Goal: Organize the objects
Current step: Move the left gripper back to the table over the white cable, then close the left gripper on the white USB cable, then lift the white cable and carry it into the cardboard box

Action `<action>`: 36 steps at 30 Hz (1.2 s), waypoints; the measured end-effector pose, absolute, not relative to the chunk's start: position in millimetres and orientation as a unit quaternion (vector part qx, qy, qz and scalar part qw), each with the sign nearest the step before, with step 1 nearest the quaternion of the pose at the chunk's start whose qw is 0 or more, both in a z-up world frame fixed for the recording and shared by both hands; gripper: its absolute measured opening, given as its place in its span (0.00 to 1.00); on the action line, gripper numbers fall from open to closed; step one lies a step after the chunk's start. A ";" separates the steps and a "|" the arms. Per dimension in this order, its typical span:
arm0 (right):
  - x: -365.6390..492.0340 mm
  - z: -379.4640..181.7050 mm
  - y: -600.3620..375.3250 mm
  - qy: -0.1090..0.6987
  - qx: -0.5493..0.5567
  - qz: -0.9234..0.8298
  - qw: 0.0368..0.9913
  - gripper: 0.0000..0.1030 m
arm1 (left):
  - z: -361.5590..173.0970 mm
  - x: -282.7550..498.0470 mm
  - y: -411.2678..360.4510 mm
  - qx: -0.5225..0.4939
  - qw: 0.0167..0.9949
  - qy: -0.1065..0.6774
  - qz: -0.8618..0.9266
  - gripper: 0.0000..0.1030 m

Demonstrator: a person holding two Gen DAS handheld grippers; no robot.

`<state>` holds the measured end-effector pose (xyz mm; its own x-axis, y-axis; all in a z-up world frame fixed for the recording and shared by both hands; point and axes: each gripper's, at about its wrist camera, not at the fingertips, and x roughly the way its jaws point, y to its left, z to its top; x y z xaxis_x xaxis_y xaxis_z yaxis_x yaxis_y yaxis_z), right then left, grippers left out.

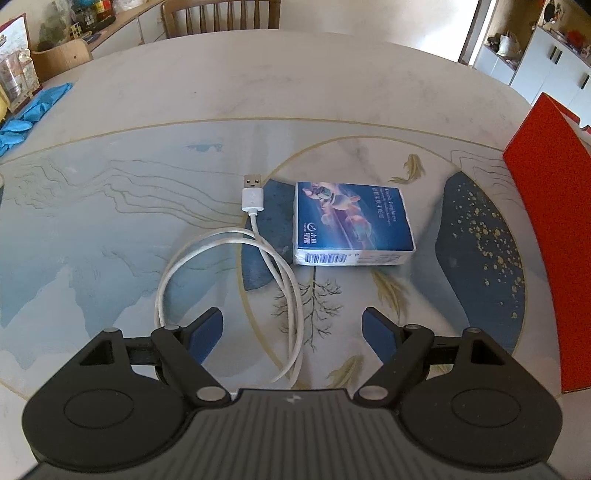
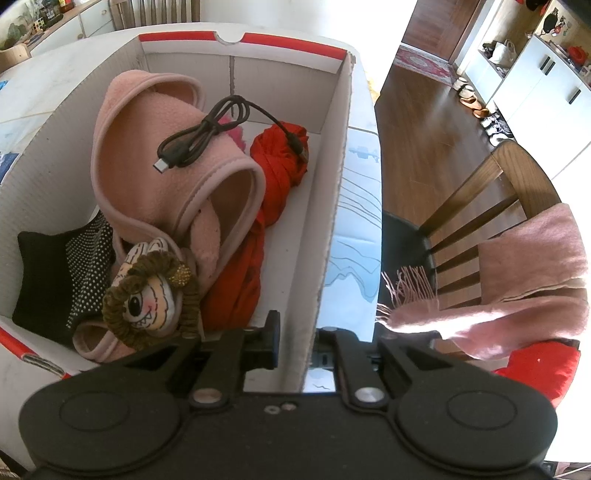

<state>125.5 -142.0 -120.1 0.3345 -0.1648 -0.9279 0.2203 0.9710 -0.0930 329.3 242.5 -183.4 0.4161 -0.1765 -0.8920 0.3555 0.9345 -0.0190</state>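
In the left wrist view a white USB cable (image 1: 266, 258) lies looped on the patterned table (image 1: 147, 221), with a blue tissue pack (image 1: 351, 223) just right of it. My left gripper (image 1: 291, 332) is open and empty, hovering over the near loop of the cable. A red box (image 1: 546, 229) stands at the right edge. In the right wrist view my right gripper (image 2: 295, 347) is shut on the right wall of this white-lined box (image 2: 332, 221). The box holds a pink vest (image 2: 166, 177), a black cable (image 2: 207, 133), a red cloth (image 2: 266, 206), a plush doll (image 2: 147, 295) and a black dotted cloth (image 2: 62, 277).
Blue gloves (image 1: 33, 110) lie at the table's far left. A wooden chair (image 1: 221, 16) stands behind the table. In the right wrist view a wooden chair (image 2: 491, 206) with a pink scarf (image 2: 517, 280) stands close to the table's right edge.
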 end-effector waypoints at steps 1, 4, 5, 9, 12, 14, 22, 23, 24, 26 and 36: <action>125.6 -120.0 -141.9 0.565 0.024 -0.118 0.816 0.10 | -184.0 329.8 243.0 0.085 0.837 0.517 -0.160 0.79; 126.0 -119.9 -141.9 0.565 0.025 -0.119 0.816 0.10 | -183.7 330.2 242.1 0.086 0.838 0.515 -0.160 0.71; 126.0 -120.0 -141.9 0.565 0.025 -0.120 0.816 0.10 | -183.8 330.6 240.8 0.088 0.838 0.514 -0.159 0.69; 126.4 -119.8 -142.2 0.564 0.026 -0.120 0.817 0.10 | -181.2 329.9 240.3 0.093 0.839 0.512 -0.158 0.47; 126.1 -119.1 -142.4 0.563 0.027 -0.120 0.817 0.10 | -180.4 327.4 237.3 0.108 0.838 0.510 -0.161 0.30; 125.9 -119.0 -142.6 0.563 0.027 -0.120 0.817 0.10 | -179.7 327.6 236.0 0.111 0.836 0.513 -0.163 0.26; 125.5 -118.4 -142.3 0.562 0.027 -0.121 0.818 0.10 | -179.2 330.1 238.4 0.106 0.830 0.525 -0.154 0.06; 125.5 -118.3 -142.3 0.562 0.027 -0.121 0.818 0.10 | -179.4 330.1 239.8 0.103 0.831 0.527 -0.150 0.06; 125.5 -118.2 -142.1 0.561 0.027 -0.121 0.818 0.10 | -178.8 330.1 242.1 0.098 0.831 0.528 -0.146 0.05; 125.6 -117.7 -142.0 0.561 0.028 -0.121 0.819 0.10 | -175.3 328.8 247.9 0.084 0.832 0.528 -0.145 0.05; 125.3 -117.6 -141.8 0.560 0.027 -0.121 0.819 0.10 | -141.7 323.6 273.9 0.009 0.848 0.511 -0.144 0.04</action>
